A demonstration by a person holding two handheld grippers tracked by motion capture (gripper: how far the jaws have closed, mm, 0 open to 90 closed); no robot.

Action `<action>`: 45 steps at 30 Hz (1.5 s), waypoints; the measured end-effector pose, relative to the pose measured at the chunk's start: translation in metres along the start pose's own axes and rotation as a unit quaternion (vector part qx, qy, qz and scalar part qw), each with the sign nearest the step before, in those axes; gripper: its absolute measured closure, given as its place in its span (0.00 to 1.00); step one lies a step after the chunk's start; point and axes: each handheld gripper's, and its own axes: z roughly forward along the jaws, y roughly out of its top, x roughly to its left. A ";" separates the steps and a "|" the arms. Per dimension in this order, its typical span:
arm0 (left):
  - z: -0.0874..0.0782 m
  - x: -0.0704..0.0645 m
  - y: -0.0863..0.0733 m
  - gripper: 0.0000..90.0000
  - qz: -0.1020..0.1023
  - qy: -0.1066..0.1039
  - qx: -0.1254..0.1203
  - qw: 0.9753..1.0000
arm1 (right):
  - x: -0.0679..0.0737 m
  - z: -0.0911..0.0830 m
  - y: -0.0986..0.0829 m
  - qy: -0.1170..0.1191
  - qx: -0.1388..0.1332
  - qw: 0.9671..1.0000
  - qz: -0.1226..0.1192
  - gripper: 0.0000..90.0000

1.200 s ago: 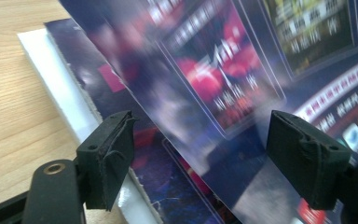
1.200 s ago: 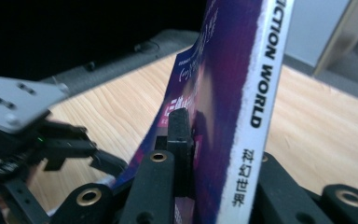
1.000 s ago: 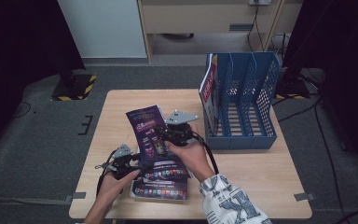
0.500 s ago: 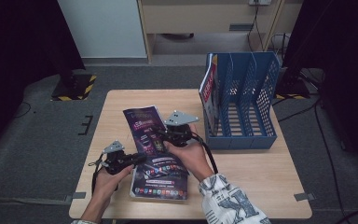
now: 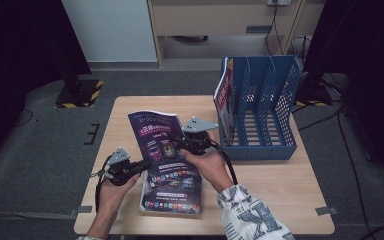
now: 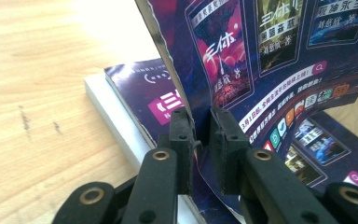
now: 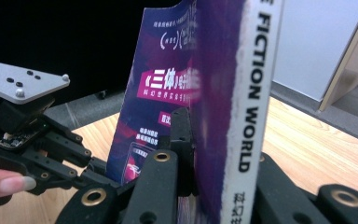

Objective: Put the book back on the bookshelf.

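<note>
Magazine (image 5: pixel 161 145) in both grippers; file rack (image 5: pixel 260 110) near, seemingly unobstructed.

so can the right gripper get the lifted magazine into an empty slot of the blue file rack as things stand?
Probably yes. The right gripper is clamped on the magazine, the blue file rack stands just beside it, and its middle and far slots look empty. The left gripper would likely need to release.
</note>
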 end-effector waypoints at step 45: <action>-0.013 -0.006 0.005 0.91 0.050 -0.006 -0.025 0.998 | -0.006 -0.014 0.043 0.098 -0.040 0.994 -0.013 0.77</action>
